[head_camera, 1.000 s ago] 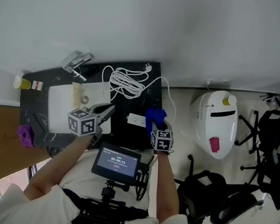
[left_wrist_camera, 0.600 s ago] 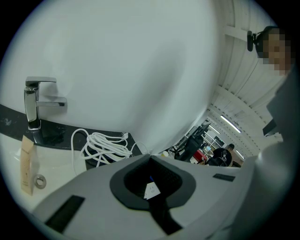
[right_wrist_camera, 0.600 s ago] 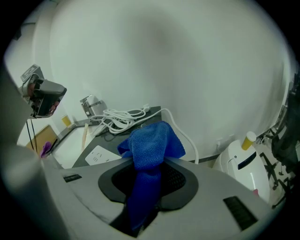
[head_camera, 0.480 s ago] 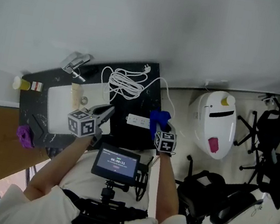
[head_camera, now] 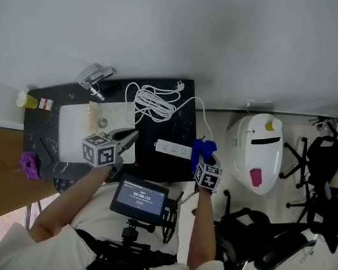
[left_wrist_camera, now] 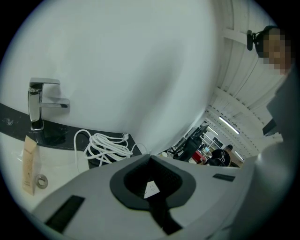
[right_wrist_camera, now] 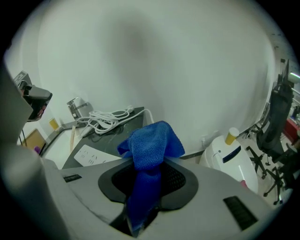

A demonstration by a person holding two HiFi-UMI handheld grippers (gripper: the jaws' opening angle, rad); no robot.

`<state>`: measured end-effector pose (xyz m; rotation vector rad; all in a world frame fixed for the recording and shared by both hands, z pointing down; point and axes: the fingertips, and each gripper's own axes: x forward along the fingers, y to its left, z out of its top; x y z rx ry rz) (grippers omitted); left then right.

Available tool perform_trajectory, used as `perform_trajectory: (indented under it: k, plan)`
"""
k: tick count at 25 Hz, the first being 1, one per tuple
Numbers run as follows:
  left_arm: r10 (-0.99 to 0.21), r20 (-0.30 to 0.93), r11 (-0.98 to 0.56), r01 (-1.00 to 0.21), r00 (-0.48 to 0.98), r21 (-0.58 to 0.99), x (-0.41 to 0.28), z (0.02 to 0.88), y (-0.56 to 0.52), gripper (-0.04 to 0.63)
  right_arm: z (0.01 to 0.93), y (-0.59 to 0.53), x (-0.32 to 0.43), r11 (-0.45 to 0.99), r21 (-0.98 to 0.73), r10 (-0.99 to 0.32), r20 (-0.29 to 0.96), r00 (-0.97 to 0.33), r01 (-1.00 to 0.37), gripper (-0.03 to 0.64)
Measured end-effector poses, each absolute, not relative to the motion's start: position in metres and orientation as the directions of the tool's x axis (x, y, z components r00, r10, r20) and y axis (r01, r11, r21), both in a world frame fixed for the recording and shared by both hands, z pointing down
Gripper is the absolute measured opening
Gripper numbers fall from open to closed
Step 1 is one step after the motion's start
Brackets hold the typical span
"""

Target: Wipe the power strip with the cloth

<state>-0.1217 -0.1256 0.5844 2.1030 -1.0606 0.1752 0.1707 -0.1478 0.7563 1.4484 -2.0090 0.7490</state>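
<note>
The white power strip (head_camera: pixel 173 147) lies on the black counter (head_camera: pixel 151 160), its white cable (head_camera: pixel 155 103) coiled behind it. My right gripper (head_camera: pixel 204 154) is shut on a blue cloth (head_camera: pixel 203 147), held just past the strip's right end at the counter's edge and apart from the strip. In the right gripper view the cloth (right_wrist_camera: pixel 149 149) bunches out of the jaws, with the strip (right_wrist_camera: pixel 95 155) low at the left. My left gripper (head_camera: pixel 126 137) hovers left of the strip over the sink's rim, jaws closed on nothing (left_wrist_camera: pixel 149 156).
A white sink (head_camera: pixel 74 122) with a chrome faucet (head_camera: pixel 95 77) fills the counter's left part. A yellow cup (head_camera: pixel 27 100) and a purple object (head_camera: pixel 30 164) sit further left. On the floor to the right stand a white appliance (head_camera: pixel 259 147) and office chairs (head_camera: pixel 320 158).
My right gripper has carried the blue cloth to the right, from over the strip's right part to beyond its end. The left gripper has stayed where it was.
</note>
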Motion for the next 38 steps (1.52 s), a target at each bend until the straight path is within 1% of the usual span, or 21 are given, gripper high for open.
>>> perform_trajectory:
  k: [8,16,22,30,34,38]
  plan:
    - [-0.651,0.400,-0.367,-0.728,0.646,0.579,-0.160,0.574,-0.101,0.009,0.716,-0.118,0.179,0.189,-0.116,-0.723,0.655,-0.218,-0.975,0.098]
    - [-0.655,0.357,-0.379,-0.699,0.666,0.607,-0.193,0.569,-0.062,0.009,0.665,-0.061,0.146,0.129,-0.181,-0.805,0.555,-0.210,-0.975,0.098]
    - [-0.660,0.338,-0.375,-0.684,0.671,0.625,-0.211,0.568,-0.039,0.009,0.624,-0.036,0.117,0.169,-0.204,-0.835,0.490,-0.250,-0.964,0.098]
    - [-0.714,0.317,-0.343,-0.707,0.625,0.619,-0.224,0.553,-0.017,0.009,0.560,-0.035,0.102,0.300,-0.212,-0.851,0.381,-0.361,-0.930,0.098]
    - [-0.733,0.317,-0.327,-0.720,0.602,0.612,-0.215,0.546,-0.007,0.009,0.530,-0.032,0.108,0.334,-0.215,-0.862,0.324,-0.390,-0.918,0.098]
    - [-0.737,0.312,-0.332,-0.724,0.599,0.605,-0.185,0.534,0.010,0.009,0.502,-0.010,0.127,0.359,-0.227,-0.867,0.278,-0.414,-0.905,0.098]
